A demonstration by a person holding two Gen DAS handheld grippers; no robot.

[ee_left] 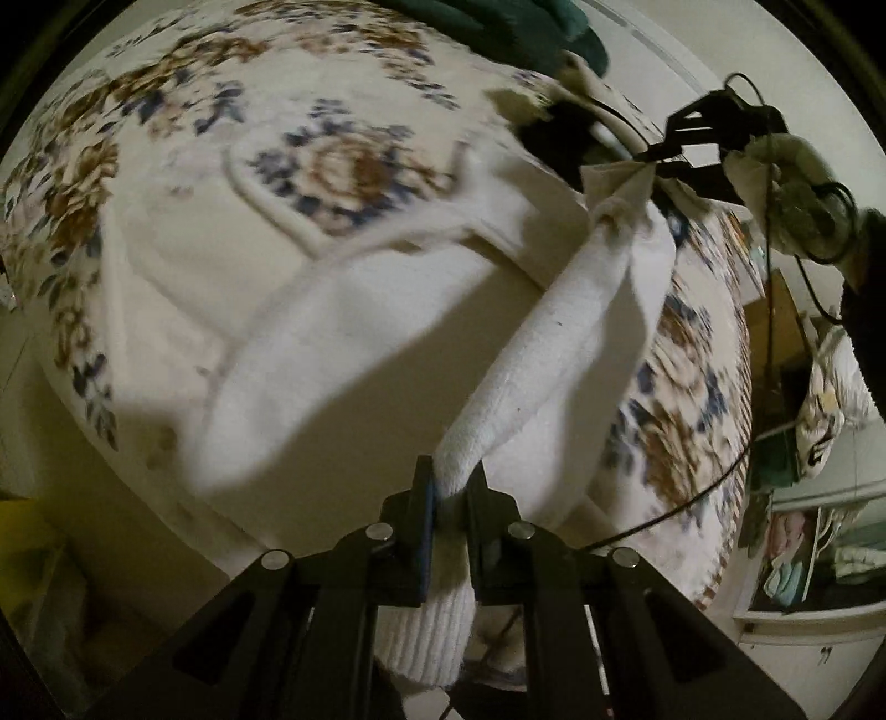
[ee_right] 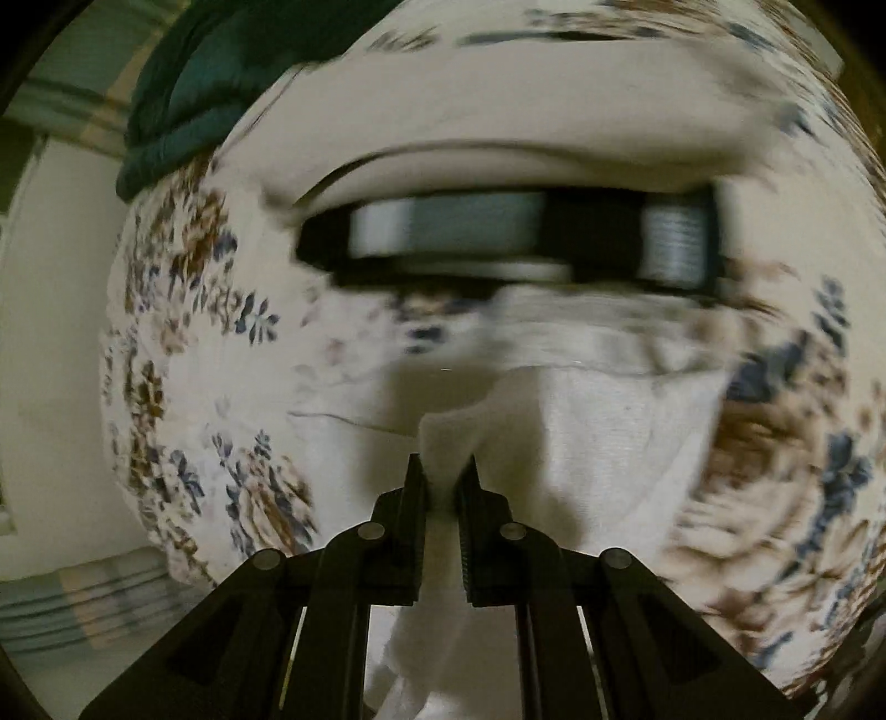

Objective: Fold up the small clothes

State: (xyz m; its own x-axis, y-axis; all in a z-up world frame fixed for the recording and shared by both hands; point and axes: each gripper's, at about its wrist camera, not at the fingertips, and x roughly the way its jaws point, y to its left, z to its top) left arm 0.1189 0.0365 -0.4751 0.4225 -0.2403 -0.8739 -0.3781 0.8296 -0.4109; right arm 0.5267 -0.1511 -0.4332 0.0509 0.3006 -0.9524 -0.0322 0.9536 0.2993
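The left tongs [ee_left: 451, 487] pinched the white garment [ee_left: 554, 343] at 6 o'clock; the right tongs [ee_right: 441, 482] clamped another edge. It hung lifted over the floral bed cover [ee_left: 166, 166] (dark pile [ee_left: 498, 27] at 12 o'clock). No fold looked finished.

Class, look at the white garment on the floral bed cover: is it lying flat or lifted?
Partly lifted. The white garment stretches taut between the left gripper and right gripper, both clamped on it; the rest drapes onto the floral cover.
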